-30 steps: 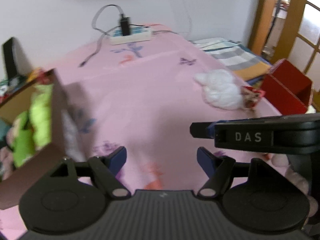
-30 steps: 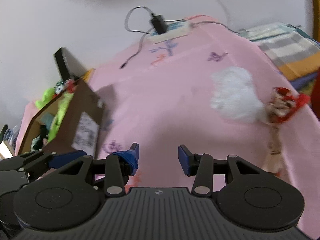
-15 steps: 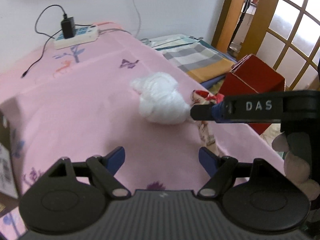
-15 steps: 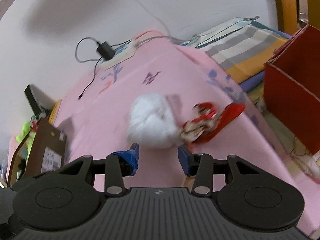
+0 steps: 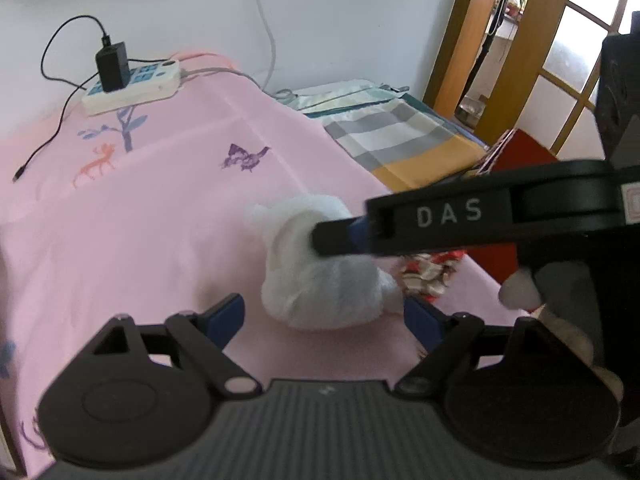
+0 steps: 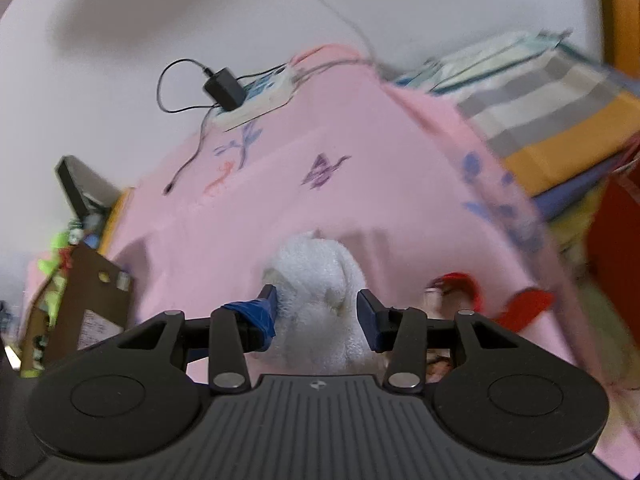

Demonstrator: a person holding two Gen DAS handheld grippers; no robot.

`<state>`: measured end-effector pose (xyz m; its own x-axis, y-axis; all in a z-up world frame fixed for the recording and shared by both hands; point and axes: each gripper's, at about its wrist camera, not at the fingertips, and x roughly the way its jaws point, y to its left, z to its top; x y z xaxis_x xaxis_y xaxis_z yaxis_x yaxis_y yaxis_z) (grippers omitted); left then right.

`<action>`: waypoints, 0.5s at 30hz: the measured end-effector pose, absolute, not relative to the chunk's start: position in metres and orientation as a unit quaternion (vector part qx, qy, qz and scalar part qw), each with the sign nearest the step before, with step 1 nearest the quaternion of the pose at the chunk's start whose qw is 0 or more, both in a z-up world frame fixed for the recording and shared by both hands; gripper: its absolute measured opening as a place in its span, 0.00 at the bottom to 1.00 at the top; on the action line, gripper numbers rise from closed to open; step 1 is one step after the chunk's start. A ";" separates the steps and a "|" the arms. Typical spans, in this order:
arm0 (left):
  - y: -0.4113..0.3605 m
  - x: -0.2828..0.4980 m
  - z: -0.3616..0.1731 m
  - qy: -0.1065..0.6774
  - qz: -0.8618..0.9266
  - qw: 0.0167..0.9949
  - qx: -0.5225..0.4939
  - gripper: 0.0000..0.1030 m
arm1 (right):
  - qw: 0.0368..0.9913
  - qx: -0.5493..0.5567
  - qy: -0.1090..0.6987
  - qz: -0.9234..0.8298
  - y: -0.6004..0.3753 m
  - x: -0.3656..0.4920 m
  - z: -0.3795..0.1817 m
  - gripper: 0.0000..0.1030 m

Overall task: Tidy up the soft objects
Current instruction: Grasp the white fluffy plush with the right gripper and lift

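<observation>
Left wrist view
- White plush point(image 5: 320, 280): fluffy, lumpy, pale; lies on the pink cloth point(image 5: 140, 220) near its right edge.
- Left gripper point(image 5: 322, 316): jaws spread wide, holding nothing; plush sits just ahead, between the blue pads point(image 5: 226, 314).
- Right gripper point(image 5: 340, 236): black finger marked "DAS" reaches in from the right across the plush and hides part of its top; its jaw gap cannot be told from here.
- Red toy point(image 5: 430, 276): red-and-white patterned, just right of the plush, partly covered by the right gripper's finger.
- Power strip point(image 5: 132, 88): white, at the far end of the cloth, with a black adapter point(image 5: 112, 66) plugged in.
- Striped blanket point(image 5: 400, 136): grey, white and orange, beyond the cloth's right edge.
- Red box point(image 5: 516, 160): behind the right gripper, mostly hidden.

Right wrist view
- Plush point(image 6: 320, 292): towel-like pile, between the right gripper's point(image 6: 316, 312) fingers; jaws partly open around it, left pad touching its side, right pad close beside it, no squeeze visible.
- Red toy point(image 6: 460, 292): blurred, to the right on the cloth point(image 6: 360, 200).
- Cardboard box point(image 6: 92, 300): at left, well apart from the plush, green soft things point(image 6: 54, 276) showing inside.
- Power strip point(image 6: 260, 100): far end.
</observation>
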<state>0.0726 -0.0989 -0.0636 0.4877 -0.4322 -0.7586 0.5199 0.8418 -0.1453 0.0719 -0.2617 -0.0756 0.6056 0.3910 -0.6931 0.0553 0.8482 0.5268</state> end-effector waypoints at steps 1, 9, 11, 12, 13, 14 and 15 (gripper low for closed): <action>-0.101 0.076 -0.066 0.425 -0.275 0.861 0.056 0.83 | 0.853 0.264 0.437 0.104 -0.261 0.075 -0.078 0.30; -0.099 0.091 -0.073 0.427 -0.288 0.856 0.041 0.70 | 0.858 0.243 0.432 0.134 -0.252 0.089 -0.079 0.32; -0.099 0.091 -0.073 0.426 -0.292 0.855 0.044 0.64 | 0.862 0.234 0.427 0.139 -0.249 0.089 -0.077 0.29; -0.099 0.091 -0.072 0.424 -0.294 0.855 0.046 0.63 | 0.865 0.227 0.424 0.140 -0.246 0.088 -0.075 0.28; -0.099 0.090 -0.071 0.422 -0.297 0.855 0.046 0.62 | 0.868 0.223 0.421 0.141 -0.245 0.087 -0.074 0.28; -0.097 0.089 -0.070 0.421 -0.299 0.855 0.045 0.61 | 0.870 0.220 0.418 0.143 -0.243 0.084 -0.072 0.26; -0.096 0.087 -0.068 0.420 -0.301 0.855 0.044 0.61 | 0.870 0.221 0.417 0.145 -0.243 0.084 -0.071 0.25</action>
